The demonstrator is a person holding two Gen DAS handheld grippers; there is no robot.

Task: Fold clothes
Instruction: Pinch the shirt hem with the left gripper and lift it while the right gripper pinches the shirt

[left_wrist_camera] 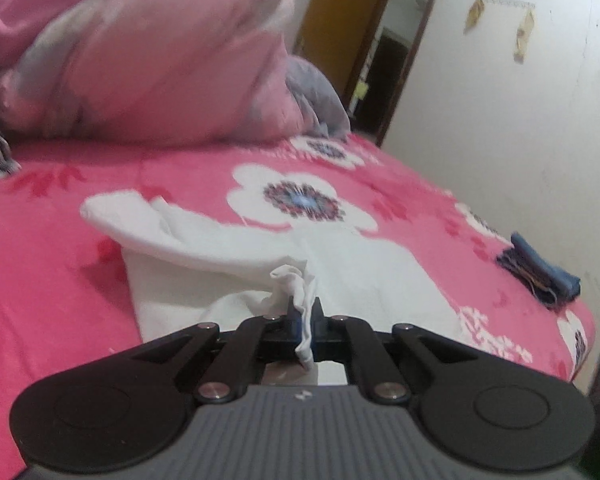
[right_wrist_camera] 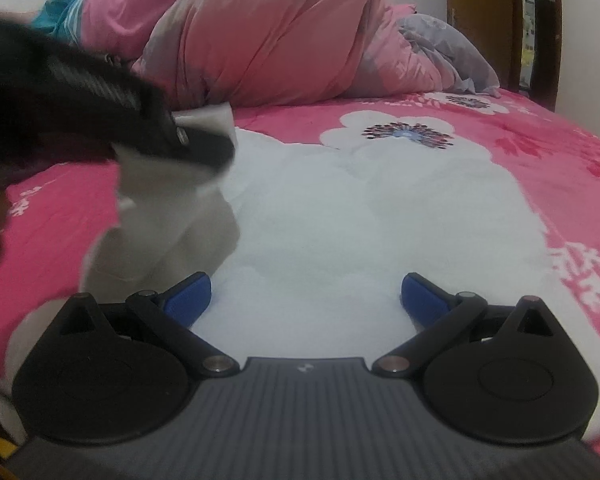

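Clearly the left gripper (left_wrist_camera: 305, 314) is clenched on a bunched fold of the white garment (left_wrist_camera: 352, 276): in the left wrist view the cloth is pinched between the closed black fingers at the lower middle of the frame, a tail of it hanging down behind them toward the gripper body. From the pinch the fabric runs up and left as a lifted flap that casts a shadow on the bed, while the rest of the garment lies flat on the pink floral bedsheet (left_wrist_camera: 52, 264) across the centre of the frame. A folded blue denim piece (left_wrist_camera: 540, 276) sits well apart near the bed's right edge. A rumpled pink duvet (left_wrist_camera: 160, 60) is piled at the upper left, and an open brown door (left_wrist_camera: 340, 20) stands in the white wall at the top.

In the right wrist view the right gripper (right_wrist_camera: 306, 296) is released: its blue-padded fingers (right_wrist_camera: 190, 296) stand wide apart at the lower middle, with only the flat white garment (right_wrist_camera: 360, 220) showing between them and nothing grasped. Whether the pads touch the cloth cannot be told. At the upper left of that frame the left gripper (right_wrist_camera: 204, 142) appears dark and blurred, holding a raised edge of the garment, which drapes down below it. The bedsheet (right_wrist_camera: 560, 160) fills the right side, the duvet (right_wrist_camera: 280, 32) the top.
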